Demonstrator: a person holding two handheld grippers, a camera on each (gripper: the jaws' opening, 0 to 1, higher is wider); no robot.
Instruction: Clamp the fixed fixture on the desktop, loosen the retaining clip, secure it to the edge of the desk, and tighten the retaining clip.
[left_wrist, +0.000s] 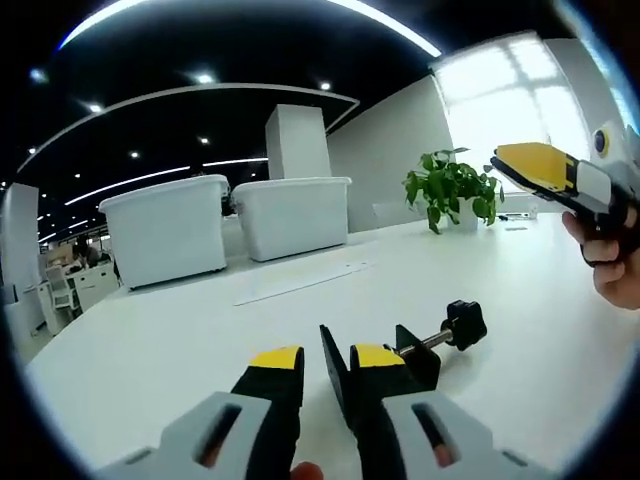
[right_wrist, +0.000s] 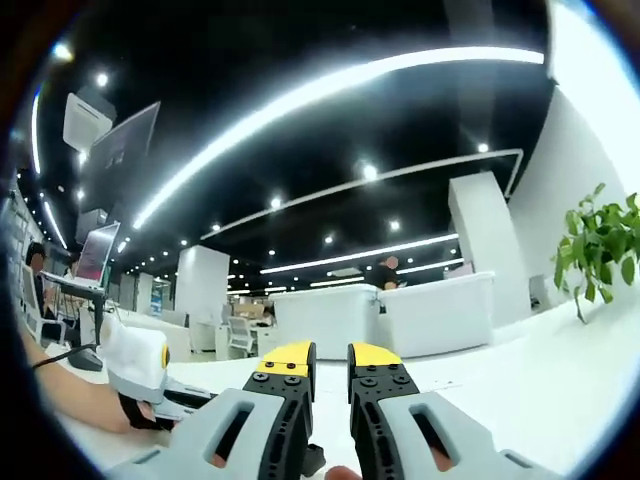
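A black C-clamp fixture lies on the white desk just ahead of my left gripper. Its screw and black knob point away to the right. Its flat black plate stands between my left jaws, against the right jaw, with a small gap to the left jaw, so the left gripper is open. My right gripper hangs in the air at the upper right, held by a hand. In the right gripper view, my right gripper is narrowly open with nothing between its yellow-tipped jaws.
Two white storage bins stand at the desk's far side. A potted plant is at the far right by the window. A flat white strip lies mid-desk. A person's arm and the left gripper's body enter the right gripper view from the left.
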